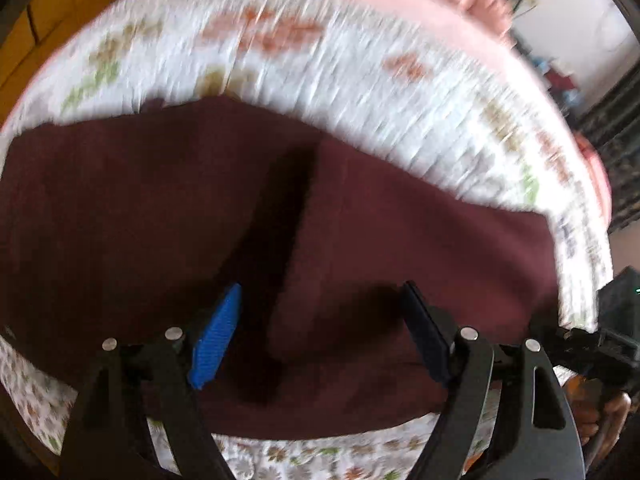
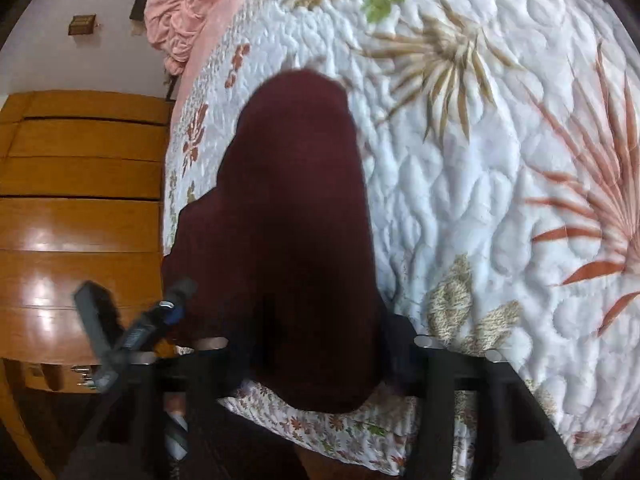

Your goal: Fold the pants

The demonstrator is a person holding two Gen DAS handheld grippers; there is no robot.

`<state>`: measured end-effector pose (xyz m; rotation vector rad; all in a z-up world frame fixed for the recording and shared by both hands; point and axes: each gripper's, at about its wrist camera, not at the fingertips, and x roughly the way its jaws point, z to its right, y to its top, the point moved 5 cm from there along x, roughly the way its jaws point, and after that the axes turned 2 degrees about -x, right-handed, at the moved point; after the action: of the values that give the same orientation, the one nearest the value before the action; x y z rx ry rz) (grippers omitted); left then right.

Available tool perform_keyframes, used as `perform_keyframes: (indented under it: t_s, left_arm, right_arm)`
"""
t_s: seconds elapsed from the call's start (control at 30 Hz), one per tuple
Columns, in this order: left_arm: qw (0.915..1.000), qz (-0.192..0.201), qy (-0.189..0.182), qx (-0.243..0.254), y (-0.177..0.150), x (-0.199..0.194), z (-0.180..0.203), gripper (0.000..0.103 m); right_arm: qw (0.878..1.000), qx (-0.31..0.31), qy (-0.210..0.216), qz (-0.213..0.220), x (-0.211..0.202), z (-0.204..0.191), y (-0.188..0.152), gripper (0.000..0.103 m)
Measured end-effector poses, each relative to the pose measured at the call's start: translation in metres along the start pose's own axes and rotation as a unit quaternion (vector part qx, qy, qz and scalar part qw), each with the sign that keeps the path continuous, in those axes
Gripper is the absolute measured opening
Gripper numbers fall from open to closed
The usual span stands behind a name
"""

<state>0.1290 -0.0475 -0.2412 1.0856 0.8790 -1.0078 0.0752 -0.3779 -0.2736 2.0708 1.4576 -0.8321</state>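
Note:
Dark maroon pants lie spread across the near part of a bed with a white floral quilt. A fold edge with a dark shadow runs down their middle. My left gripper is open above the pants, its blue pad and dark pad wide apart and empty. In the right wrist view the pants stretch away as a long folded strip over the quilt. My right gripper is open around the near end of the strip; its fingers are dark and blurred.
A pink blanket is bunched at the far end of the bed. A wooden chest of drawers stands left of the bed. The other gripper shows at the bed's near left edge. The bed edge with flowered sheet runs below.

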Motion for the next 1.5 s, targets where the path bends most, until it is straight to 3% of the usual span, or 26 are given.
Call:
perform_keyframes:
  t_s: [0.03,0.1,0.23,0.37,0.43,0.47,0.53,0.63,0.77,0.83,0.9,0.93,1.03,1.13,1.27,1.37,1.5]
  left_arm:
    - [0.9998,-0.011,-0.009,-0.012,-0.007,0.005,-0.003,0.08]
    - [0.9999,0.007,-0.013,-0.001,-0.016,0.001,-0.005,0.081]
    - [0.9997,0.02,-0.005,0.016,-0.029,0.0,-0.005,0.081]
    - [0.9998,0.018,-0.002,0.013,-0.032,-0.007,-0.002,0.079]
    - [0.9996,0.017,-0.021,-0.002,-0.029,-0.02,-0.004,0.077]
    - [0.9992,0.024,-0.029,-0.009,-0.025,-0.026,-0.001,0.077]
    - [0.9977,0.056,-0.038,-0.006,-0.017,-0.044,0.005,0.077]
    - [0.9951,0.09,-0.036,0.018,0.0,-0.056,0.022,0.078]
    - [0.9966,0.076,-0.028,0.018,0.009,-0.037,0.033,0.079]
    - [0.9982,0.057,-0.009,0.016,0.003,-0.024,0.028,0.079]
    - [0.9993,0.012,0.032,0.014,-0.006,0.0,0.014,0.08]
    - [0.9996,0.002,0.026,0.01,-0.011,0.007,0.007,0.082]
    - [0.9997,0.019,0.011,0.008,-0.011,-0.003,0.002,0.081]
    - [0.9989,0.045,0.012,-0.005,-0.011,-0.019,-0.004,0.082]
    - [0.9991,0.03,0.031,-0.004,-0.015,-0.001,-0.012,0.088]
    - [0.9986,0.036,0.035,0.017,-0.015,-0.004,-0.01,0.087]
    - [0.9985,0.052,0.0,-0.017,-0.008,-0.038,-0.03,0.086]
  right_arm:
    - [1.0,-0.02,0.008,0.005,-0.006,-0.006,-0.001,0.036]
    - [0.998,-0.054,0.015,0.011,-0.017,-0.019,-0.008,0.033]
    - [0.986,-0.122,-0.116,0.0,-0.01,-0.02,-0.015,0.035]
    - [0.981,-0.13,-0.144,0.002,-0.008,-0.02,-0.013,0.047]
    - [0.971,-0.153,-0.18,0.024,-0.016,-0.036,-0.01,0.055]
    - [0.957,-0.177,-0.224,0.052,-0.03,-0.046,-0.009,0.056]
    - [0.941,-0.209,-0.251,0.09,-0.043,-0.065,-0.005,0.056]
    - [0.939,-0.252,-0.202,0.118,-0.045,-0.108,0.001,0.055]
    - [0.944,-0.27,-0.173,0.077,-0.002,-0.126,0.007,0.042]
    - [0.946,-0.259,-0.189,0.046,0.035,-0.125,0.008,0.034]
    - [0.941,-0.251,-0.225,0.022,0.058,-0.112,0.009,0.034]
    - [0.939,-0.253,-0.234,0.022,0.063,-0.11,0.007,0.034]
    - [0.931,-0.275,-0.24,0.027,0.06,-0.119,0.005,0.034]
    - [0.943,-0.267,-0.19,0.051,0.04,-0.131,0.001,0.034]
    - [0.944,-0.252,-0.211,0.022,0.06,-0.115,-0.003,0.034]
    - [0.94,-0.263,-0.217,0.026,0.066,-0.112,-0.002,0.036]
    - [0.953,-0.251,-0.163,0.057,0.039,-0.127,-0.002,0.036]
